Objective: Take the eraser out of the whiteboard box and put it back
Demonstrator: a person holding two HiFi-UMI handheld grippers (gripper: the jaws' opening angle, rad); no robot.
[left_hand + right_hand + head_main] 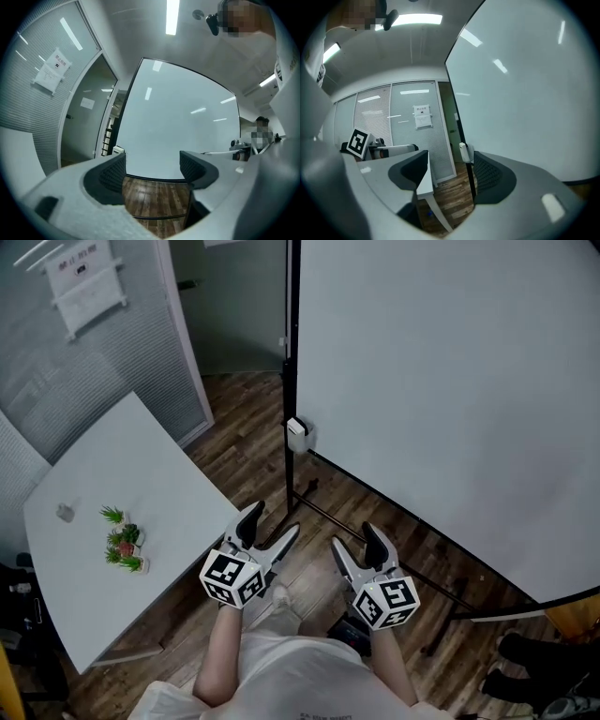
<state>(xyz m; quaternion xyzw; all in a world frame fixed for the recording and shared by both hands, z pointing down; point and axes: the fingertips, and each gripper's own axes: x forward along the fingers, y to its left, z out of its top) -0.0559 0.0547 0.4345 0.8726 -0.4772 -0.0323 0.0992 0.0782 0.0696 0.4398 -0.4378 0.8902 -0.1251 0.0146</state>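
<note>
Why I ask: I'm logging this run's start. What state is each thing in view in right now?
left claw: open, empty.
right claw: open, empty.
whiteboard box: mounted at the board's left edge, no claw on it; contents too small to tell.
whiteboard: upright, blank.
potted plants: upright on the white table.

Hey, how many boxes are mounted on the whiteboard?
1: the box is on the post at the whiteboard's left edge. The board's right side runs out of view, so another may be hidden.
</note>
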